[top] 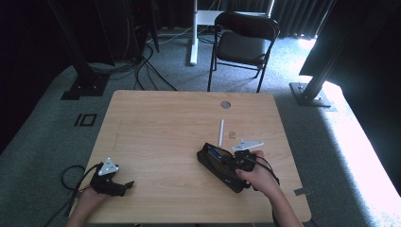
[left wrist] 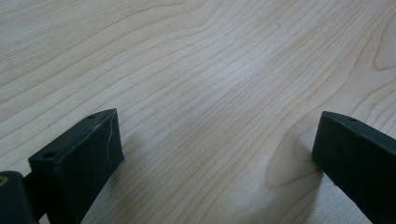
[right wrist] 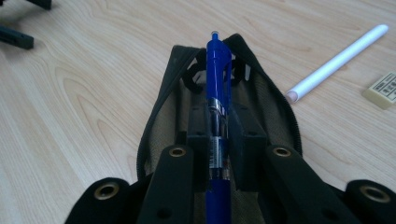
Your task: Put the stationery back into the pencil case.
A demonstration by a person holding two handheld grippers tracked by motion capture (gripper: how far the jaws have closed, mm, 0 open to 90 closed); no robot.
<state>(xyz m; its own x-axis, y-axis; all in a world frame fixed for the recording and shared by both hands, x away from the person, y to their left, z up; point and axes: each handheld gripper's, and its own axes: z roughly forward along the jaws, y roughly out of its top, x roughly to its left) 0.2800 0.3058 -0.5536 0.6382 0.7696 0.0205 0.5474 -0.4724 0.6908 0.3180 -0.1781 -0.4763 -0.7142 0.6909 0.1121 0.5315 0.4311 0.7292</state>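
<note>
Your right claw (right wrist: pixel 218 140) is pinching the blue pen (right wrist: pixel 217 88) by its middle, jaws pressed on both sides of the barrel, and the pen hangs right over the open mouth of the black pencil case (right wrist: pixel 161 107), tip end pointing along the case's length. In the high view the case (top: pixel 215 170) lies under your right hand (top: pixel 257 175), on the worktop (top: pixel 161 127). So the step in hand looks like getting the pen into the case. Next move, I'd judge: lower it between the zipper edges, keep it in line with the case, then let go. A white stick (right wrist: pixel 336 63) and a small eraser (right wrist: pixel 382 89) lie just beyond the case, probably next to go in. Your left claw (left wrist: pixel 215 154) is spread wide, nothing between the jaws, resting well away from the case (top: pixel 113 182)
</note>
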